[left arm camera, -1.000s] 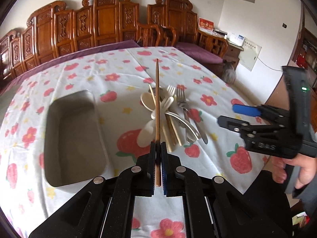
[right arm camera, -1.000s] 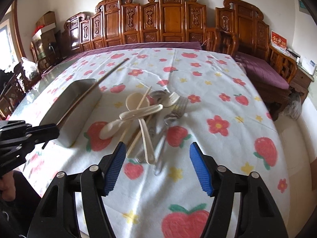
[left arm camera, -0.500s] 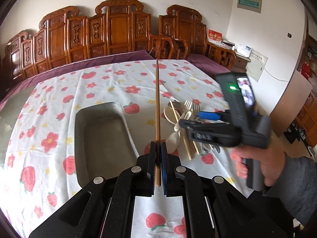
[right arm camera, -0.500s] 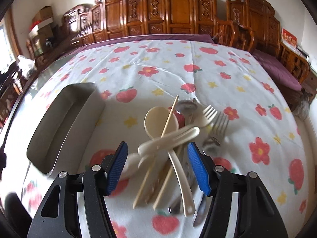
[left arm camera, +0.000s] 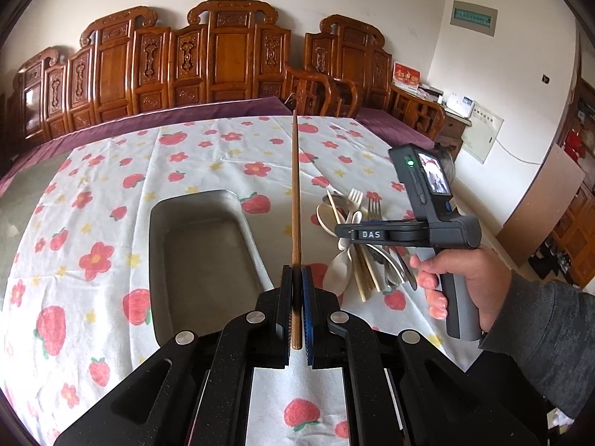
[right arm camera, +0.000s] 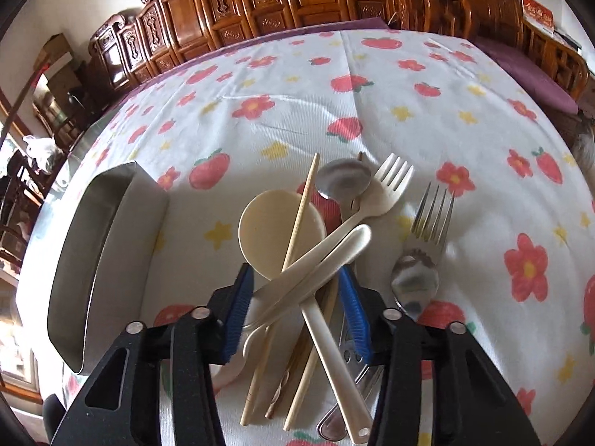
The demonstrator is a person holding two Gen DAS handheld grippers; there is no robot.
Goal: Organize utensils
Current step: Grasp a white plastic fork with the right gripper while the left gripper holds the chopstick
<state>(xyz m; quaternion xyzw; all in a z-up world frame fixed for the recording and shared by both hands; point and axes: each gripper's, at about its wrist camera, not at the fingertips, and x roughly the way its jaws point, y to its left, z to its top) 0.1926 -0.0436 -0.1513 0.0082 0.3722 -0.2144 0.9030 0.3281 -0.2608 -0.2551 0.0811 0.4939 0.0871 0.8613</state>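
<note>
Left wrist view: my left hand-held gripper (left arm camera: 296, 290) is pressed together on a dark wooden chopstick (left arm camera: 295, 193), pinching it near its thick end. Its long axis runs straight ahead along the fingers, tip pointing away toward the far table edge, just right of the metal tray (left arm camera: 202, 256). I judge this the carrying step; next I must swing left over the tray, lower the chopstick lengthwise and let go.

Right wrist view: my right hand-held gripper (right arm camera: 295, 310) is spread, pads straddling the utensil pile (right arm camera: 327, 267) on the table (right arm camera: 372, 111). Between them cross a cream spoon (right arm camera: 282, 230), a cream fork (right arm camera: 375, 200) and pale chopsticks (right arm camera: 301, 219). Handles point mostly toward me. The next move calls for closing on one handle only.
</note>
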